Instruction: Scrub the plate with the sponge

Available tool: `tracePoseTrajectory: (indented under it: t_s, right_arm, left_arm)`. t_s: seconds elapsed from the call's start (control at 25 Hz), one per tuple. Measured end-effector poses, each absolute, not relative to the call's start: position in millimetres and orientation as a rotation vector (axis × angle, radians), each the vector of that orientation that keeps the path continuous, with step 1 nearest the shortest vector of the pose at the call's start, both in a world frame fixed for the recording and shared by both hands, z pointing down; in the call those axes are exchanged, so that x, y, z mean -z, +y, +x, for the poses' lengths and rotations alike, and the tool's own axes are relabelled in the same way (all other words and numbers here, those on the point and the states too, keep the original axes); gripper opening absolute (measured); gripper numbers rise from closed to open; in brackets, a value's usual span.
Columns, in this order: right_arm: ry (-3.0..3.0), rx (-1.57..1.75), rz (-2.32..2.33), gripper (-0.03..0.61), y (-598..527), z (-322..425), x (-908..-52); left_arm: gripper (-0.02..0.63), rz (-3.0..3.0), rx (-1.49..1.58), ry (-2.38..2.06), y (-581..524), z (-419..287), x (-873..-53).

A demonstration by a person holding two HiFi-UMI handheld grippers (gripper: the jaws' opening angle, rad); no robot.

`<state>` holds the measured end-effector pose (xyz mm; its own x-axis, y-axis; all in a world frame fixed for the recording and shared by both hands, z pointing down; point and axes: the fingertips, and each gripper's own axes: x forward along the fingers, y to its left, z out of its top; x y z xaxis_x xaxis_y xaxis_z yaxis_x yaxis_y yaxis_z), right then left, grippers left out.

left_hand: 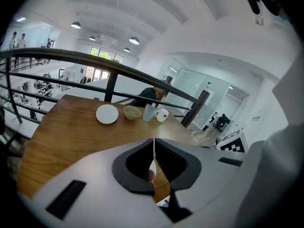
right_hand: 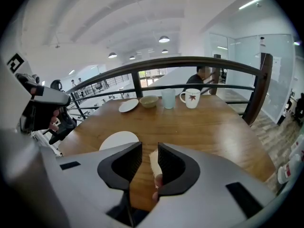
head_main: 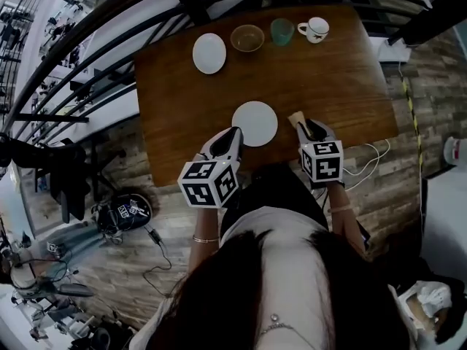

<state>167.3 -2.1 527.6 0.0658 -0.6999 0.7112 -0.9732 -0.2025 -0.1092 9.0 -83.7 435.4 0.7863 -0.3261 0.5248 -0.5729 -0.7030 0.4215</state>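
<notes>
One white plate is lying flat on the counter, with the sponge just right of it. We are holding the right tongs partly open around the sponge, one jaw touching it, ungripped. The left tongs are sitting closed by the plate's left rim, seemingly empty. We are judging this the pick-up: next comes squeezing the sponge and carrying it onto the plate.

1. Desk: brown wood top with visible grain.
2. Spare plate: white and round, at the far edge, leftmost in a row of four.
3. Bowl: tan, just right of the spare plate.
4. Cup: pale green, between bowl and mug.
5. Mug: white, with its handle toward the cup.
6. Railing: dark metal, beyond the desk.
7. Floor: plank pattern.
</notes>
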Motion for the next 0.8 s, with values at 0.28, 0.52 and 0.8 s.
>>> tracePoseTrajectory:
  t_s: [0.28, 0.52, 0.8]
  right_arm:
    - [-1.649, -0.967, 1.89, 0.137, -2, 180, -553]
    - [-1.645, -1.004, 1.843, 0.158, 1, 185, -574]
    - [-1.636, -1.026, 1.763, 0.184, 9, 189, -595]
  left_arm:
    - [0.012, 2.37, -0.594, -0.671, -84, 18, -446]
    - [0.012, 2.345, -0.627, -0.682, -79, 20, -457]
    - [0.012, 2.312, -0.651, -0.716, -72, 21, -467]
